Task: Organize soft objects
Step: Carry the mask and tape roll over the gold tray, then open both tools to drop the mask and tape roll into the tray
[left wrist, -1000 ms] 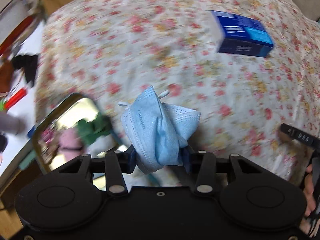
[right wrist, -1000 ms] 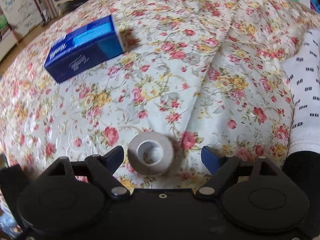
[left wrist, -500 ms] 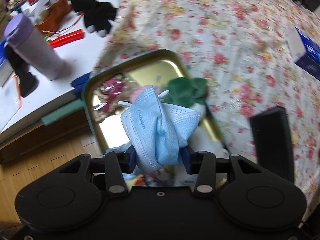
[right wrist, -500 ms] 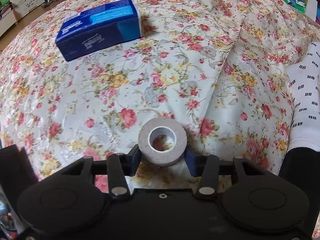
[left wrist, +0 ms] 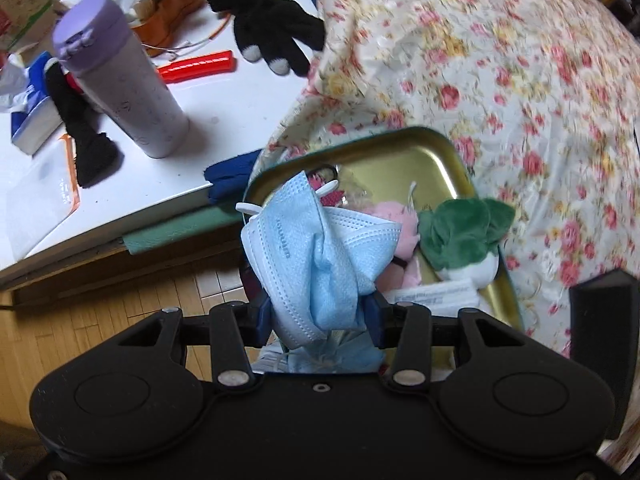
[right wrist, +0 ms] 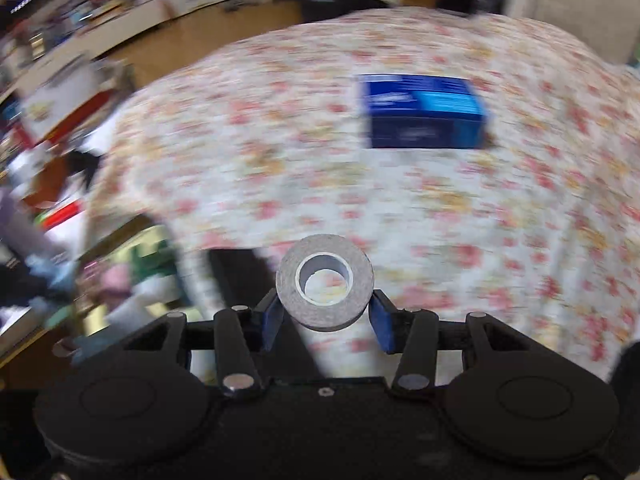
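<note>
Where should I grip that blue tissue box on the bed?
Take the blue tissue box across its two short ends, coming down from above. It lies flat on the floral bedspread with its long side toward the camera and open cloth all round it.

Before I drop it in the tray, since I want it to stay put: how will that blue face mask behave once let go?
The blue face mask is bunched and creased in the left tool, so probably floppy and light. It should slump onto the plush toys in the gold tray, hardly rolling.
</note>
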Motion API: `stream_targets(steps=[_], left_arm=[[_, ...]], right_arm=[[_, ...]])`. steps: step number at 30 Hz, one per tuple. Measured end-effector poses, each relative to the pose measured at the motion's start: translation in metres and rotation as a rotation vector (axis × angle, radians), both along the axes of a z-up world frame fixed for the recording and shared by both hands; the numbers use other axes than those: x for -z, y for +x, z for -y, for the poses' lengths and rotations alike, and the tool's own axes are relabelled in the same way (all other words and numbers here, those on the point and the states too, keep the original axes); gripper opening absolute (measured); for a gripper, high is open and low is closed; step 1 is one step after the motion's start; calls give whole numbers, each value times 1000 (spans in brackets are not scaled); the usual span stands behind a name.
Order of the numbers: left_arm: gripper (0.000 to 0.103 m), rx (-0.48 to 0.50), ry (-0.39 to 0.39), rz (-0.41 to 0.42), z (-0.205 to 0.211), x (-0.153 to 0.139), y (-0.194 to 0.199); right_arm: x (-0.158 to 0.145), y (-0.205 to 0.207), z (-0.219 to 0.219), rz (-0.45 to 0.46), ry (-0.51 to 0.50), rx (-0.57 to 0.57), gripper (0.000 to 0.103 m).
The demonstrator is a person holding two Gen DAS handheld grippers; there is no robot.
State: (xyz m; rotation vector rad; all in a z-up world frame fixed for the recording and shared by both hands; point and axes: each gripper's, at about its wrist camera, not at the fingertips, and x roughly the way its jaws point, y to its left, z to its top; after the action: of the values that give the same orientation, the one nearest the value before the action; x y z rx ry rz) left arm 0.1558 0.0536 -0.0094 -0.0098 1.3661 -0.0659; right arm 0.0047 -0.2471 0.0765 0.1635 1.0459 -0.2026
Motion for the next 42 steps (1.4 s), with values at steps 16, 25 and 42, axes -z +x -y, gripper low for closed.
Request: stream_targets(steps=[16, 25, 42], left_arm=[[77, 9, 14, 55, 0, 20, -15], [84, -29, 5, 88, -5, 38, -24], [84, -8, -36, 20, 0, 53, -21]], right_arm=[[36, 22, -117, -113, 7, -246, 46], [62, 37, -131, -190, -6, -256, 46], [83, 55, -148, -233, -25, -269, 60]])
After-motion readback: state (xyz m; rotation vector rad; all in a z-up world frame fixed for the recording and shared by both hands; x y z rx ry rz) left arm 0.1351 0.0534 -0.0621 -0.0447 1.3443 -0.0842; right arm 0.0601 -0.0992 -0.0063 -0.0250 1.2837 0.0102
